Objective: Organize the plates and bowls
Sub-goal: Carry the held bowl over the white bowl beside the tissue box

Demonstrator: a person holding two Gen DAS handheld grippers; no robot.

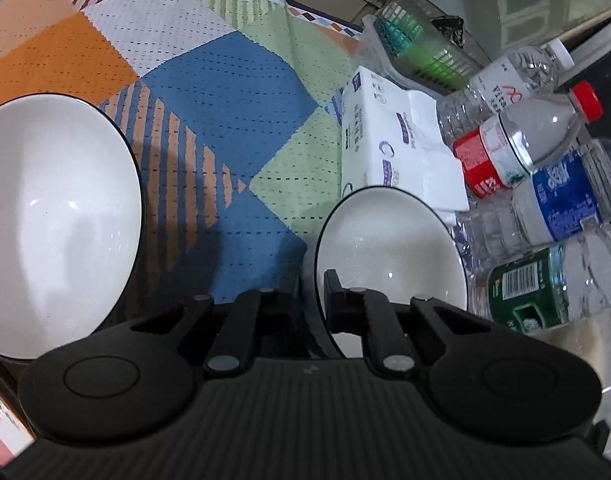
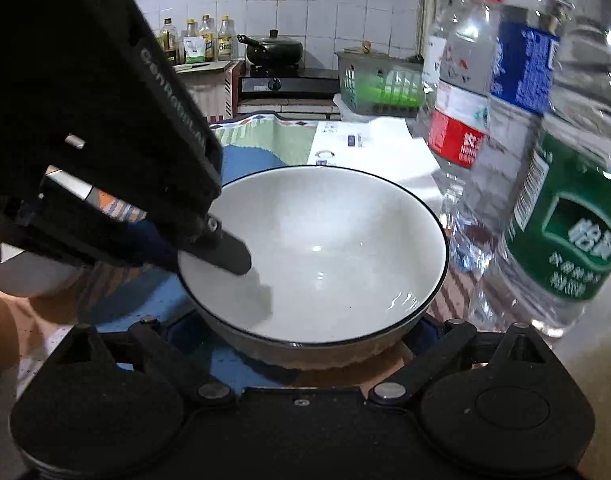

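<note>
Two white bowls with thin dark rims are sitting on a patchwork tablecloth (image 1: pixel 233 120): a smaller bowl (image 1: pixel 389 256) beside a cluster of plastic water bottles (image 1: pixel 545 184) and a tissue pack (image 1: pixel 389 140), and a larger bowl (image 1: pixel 57 216) lying well apart to its left in the left wrist view. The left gripper (image 1: pixel 311 300) is pinching the near wall of the smaller bowl, one finger inside the white interior and the other outside, its jaws pressed together on the rim. In the right wrist view the same bowl (image 2: pixel 317 256) is lying just ahead of the right gripper (image 2: pixel 305 344), whose jaws are standing spread wide on either side of it, touching nothing as far as can be told. The glazed ware is probably behaving as stiff, fairly heavy, slick and breakable, so a one-sided rim pinch is likely inviting tilt or slip during lifting; a deep bite over the rim is offering the surest hold. The crowded bottles are leaving little clearance on that side
</note>
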